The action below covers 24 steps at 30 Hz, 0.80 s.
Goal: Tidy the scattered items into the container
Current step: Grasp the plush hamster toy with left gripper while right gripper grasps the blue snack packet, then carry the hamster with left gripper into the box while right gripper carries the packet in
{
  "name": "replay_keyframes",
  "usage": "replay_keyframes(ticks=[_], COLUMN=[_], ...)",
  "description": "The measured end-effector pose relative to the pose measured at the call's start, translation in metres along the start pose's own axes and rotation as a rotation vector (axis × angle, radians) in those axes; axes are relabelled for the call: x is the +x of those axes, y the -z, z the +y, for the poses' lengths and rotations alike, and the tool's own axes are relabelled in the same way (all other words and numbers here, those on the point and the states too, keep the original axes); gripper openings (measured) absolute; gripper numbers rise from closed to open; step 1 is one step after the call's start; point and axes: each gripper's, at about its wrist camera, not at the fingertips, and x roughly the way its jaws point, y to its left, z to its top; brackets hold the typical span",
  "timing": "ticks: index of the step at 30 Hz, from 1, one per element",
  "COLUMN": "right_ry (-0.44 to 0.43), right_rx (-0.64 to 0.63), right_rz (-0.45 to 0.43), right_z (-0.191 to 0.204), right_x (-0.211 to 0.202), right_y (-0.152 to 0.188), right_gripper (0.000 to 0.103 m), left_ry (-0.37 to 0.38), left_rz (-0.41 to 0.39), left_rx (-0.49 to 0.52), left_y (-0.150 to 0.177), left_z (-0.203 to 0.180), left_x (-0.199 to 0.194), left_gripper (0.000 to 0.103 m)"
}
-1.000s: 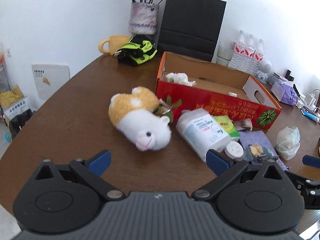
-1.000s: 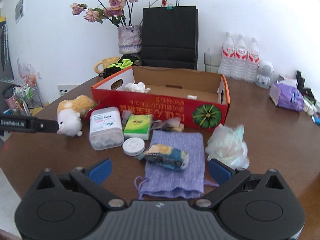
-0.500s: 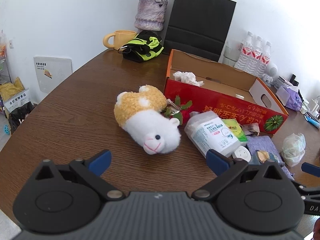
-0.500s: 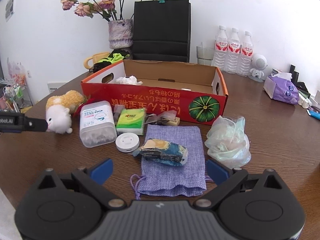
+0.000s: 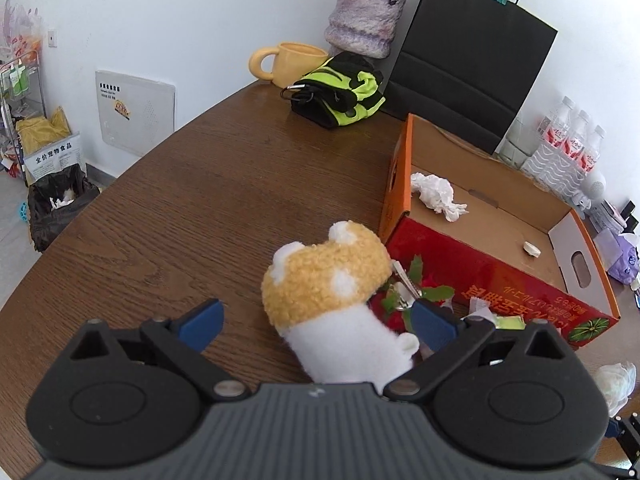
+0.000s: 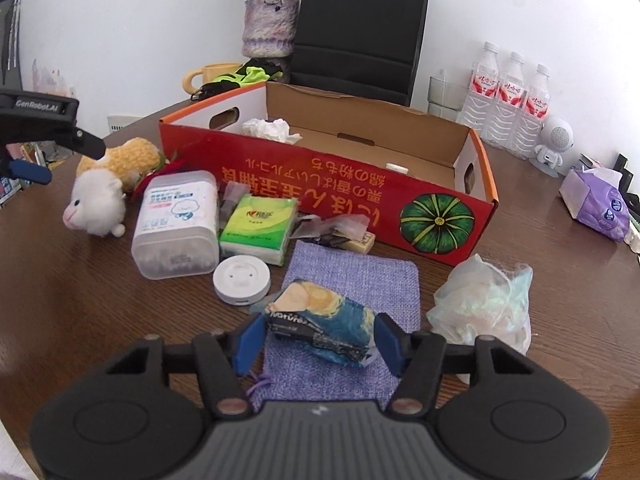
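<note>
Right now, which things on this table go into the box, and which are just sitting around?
For the job:
cardboard box
plush toy, between the open left gripper fingers
snack packet, between the right gripper fingers
purple pouch
wipes tub
green tissue pack
white disc
plastic bag

Lying about:
yellow mug
black paper bag
water bottles
vase

Left gripper (image 5: 316,322) is showing a matte black housing with a ribbed grey centre panel, two round black hubs, silver pivot screws on black linkage arms, and blue finger pads (image 5: 200,322). Right gripper (image 6: 318,342) is presenting identical construction and blue pads (image 6: 248,342). White "GenRobot.AI" lettering is appearing on the left unit's black side.
</note>
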Motion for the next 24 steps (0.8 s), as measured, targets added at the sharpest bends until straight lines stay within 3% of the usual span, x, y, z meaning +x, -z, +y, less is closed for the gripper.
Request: replay_keyframes(ticks=[3,7,11,14,16,17,24], right_ry=[0.013,0.022,-0.005,-0.017,-0.023,-0.024,-0.007], right_rx=[-0.023,-0.026,-0.011,-0.015,-0.011,-0.007,0.040], right_rz=[0.007,0.016,0.023,0.013,0.002,-0.005,-0.099], right_z=[0.002,0.002,0.000,0.001,0.002,0.001,-0.010], right_x=[0.003,0.006,0.007,0.005,0.003,0.002,-0.023], right_y=[-0.001,-0.005,-0.006,-0.007,-0.007,-0.007,-0.013], right_gripper=[0.057,0.038,0.026,0.017,0.014,0.011,0.006], left_ry=[0.007,0.013,0.024,0.003,-0.009,-0.009,-0.006], left_rz=[0.049,0.079,0.105,0.098,0.091,0.090,0.005], left_rx=[-0.025,-0.064,-0.117,-0.120,-0.119,-0.121,-0.140], left_y=[0.000,0.003,0.002,-0.001,-0.003,-0.003,0.003], left_z=[0.003,0.009,0.014,0.013,0.013,0.013,0.018], left_x=[0.013,0.023,0.030,0.032,0.034,0.034,0.012], left_gripper=[0.095,0.087,0.078,0.076,0.069,0.061,0.056])
